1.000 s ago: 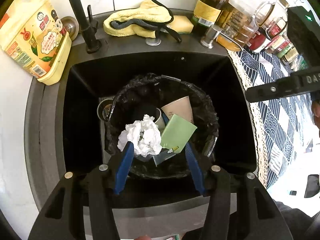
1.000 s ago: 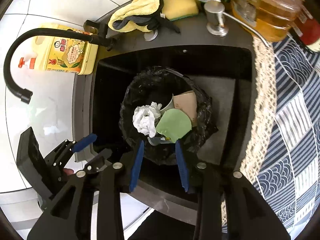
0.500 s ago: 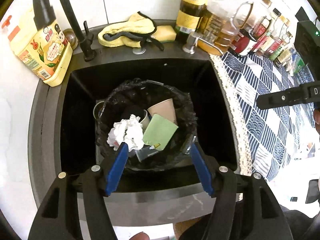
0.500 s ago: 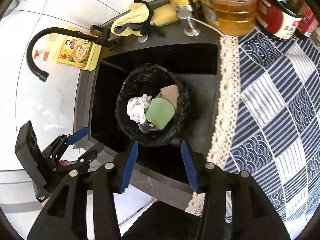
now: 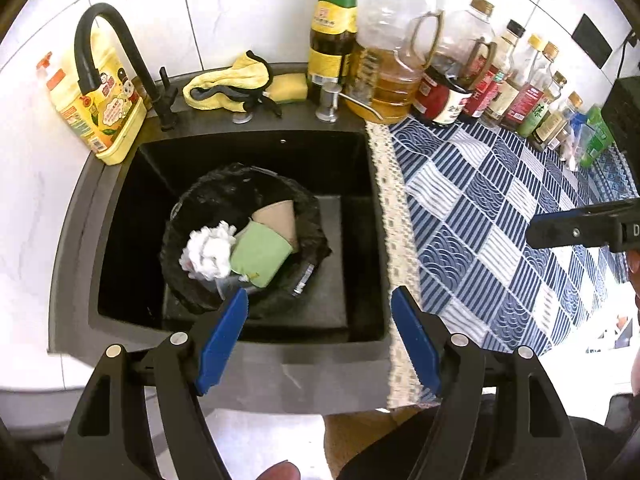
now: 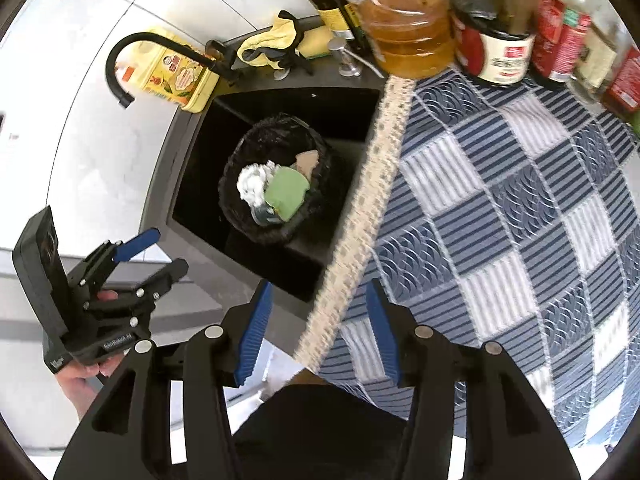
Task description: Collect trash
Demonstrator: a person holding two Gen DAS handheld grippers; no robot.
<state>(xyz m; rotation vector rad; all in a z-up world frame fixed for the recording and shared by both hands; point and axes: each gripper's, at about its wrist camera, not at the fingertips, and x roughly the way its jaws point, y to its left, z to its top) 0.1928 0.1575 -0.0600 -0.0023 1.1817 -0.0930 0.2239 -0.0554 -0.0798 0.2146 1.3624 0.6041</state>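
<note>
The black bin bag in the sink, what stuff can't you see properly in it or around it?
- Bottom of the black bin bag, both wrist views: hidden under the crumpled white tissue, flat green packet and brown paper cup.
- Grey scrap, left wrist view: mostly covered by the tissue and green packet; unidentifiable.
- Lace cloth edge, right wrist view: blurred.
- Small seasoning bottles, left wrist view: labels too small.

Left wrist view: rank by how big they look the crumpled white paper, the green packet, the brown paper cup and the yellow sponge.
1. Green packet
2. Crumpled white paper, close behind
3. Brown paper cup, partly buried
4. Yellow sponge, farther back, so it may only look smallest
</note>
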